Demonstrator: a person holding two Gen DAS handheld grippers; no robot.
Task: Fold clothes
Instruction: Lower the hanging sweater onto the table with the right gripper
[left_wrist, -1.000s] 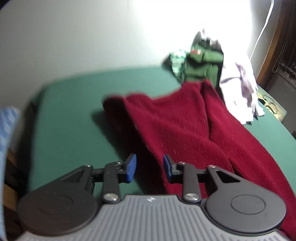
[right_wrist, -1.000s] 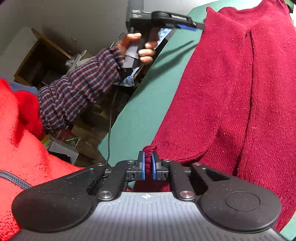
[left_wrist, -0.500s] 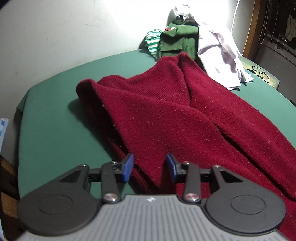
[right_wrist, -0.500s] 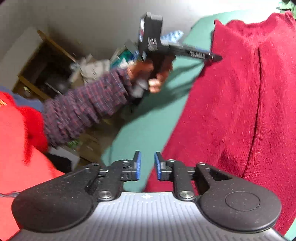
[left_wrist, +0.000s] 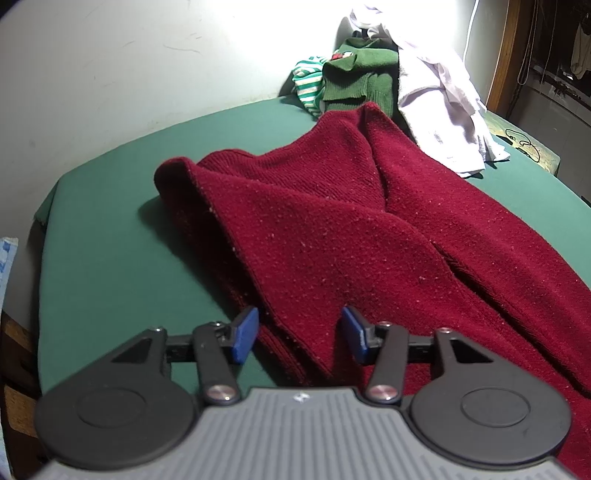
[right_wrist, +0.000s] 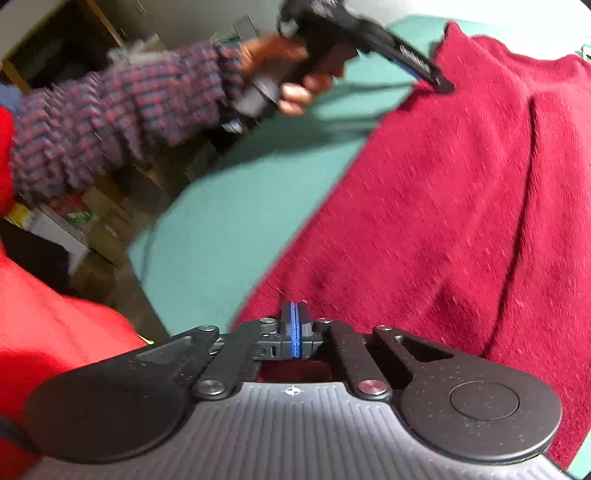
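Clearly you are dealing with a soft, thick knit: the red sweater (left_wrist: 332, 236) lies partly doubled over on the green bench (left_wrist: 110, 266), and by the look of it it will sag and stretch instead of holding a crease, with enough weight to drag when lifted from one corner. The nap should give the pads good purchase, so slipping is unlikely.

Starting at the left, your left gripper (left_wrist: 300, 334) stands open, its blue pads either side of the folded hem corner at 6 o'clock of that view, not yet pinched. That corner, through both layers, looks like the sensible place to bite. The rounded fold at 10 o'clock is a second handle.

Moving right, a striped green and white garment (left_wrist: 308, 86), a green garment (left_wrist: 356, 75) and a white garment (left_wrist: 443, 103) are heaped at 1 o'clock against the wall, touching the sweater's far end; a fold carried that way would run into them.

In the right wrist view your right gripper (right_wrist: 293, 334) is closed, pads together; the blur leaves it unclear whether any knit is caught. It sits at the sweater's near edge, the left hand (right_wrist: 291, 74) at 11 o'clock.
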